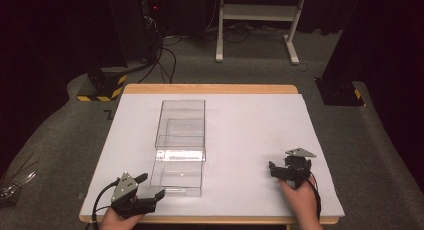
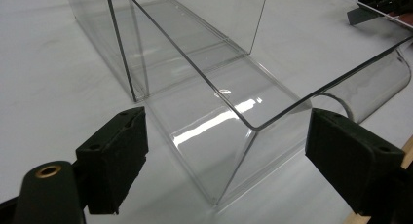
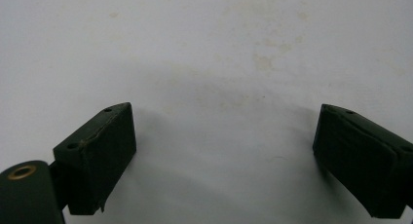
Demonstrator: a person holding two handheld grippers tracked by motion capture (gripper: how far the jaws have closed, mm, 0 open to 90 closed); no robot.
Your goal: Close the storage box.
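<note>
Clear box lies lengthwise, pointing away.

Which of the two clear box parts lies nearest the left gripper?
The near clear box part, by the table's front edge; the left gripper points at its corner, the far one lies behind.

Clear plastic box lies on the white table. Left gripper sits just beside its near end; right gripper rests well apart.
</note>
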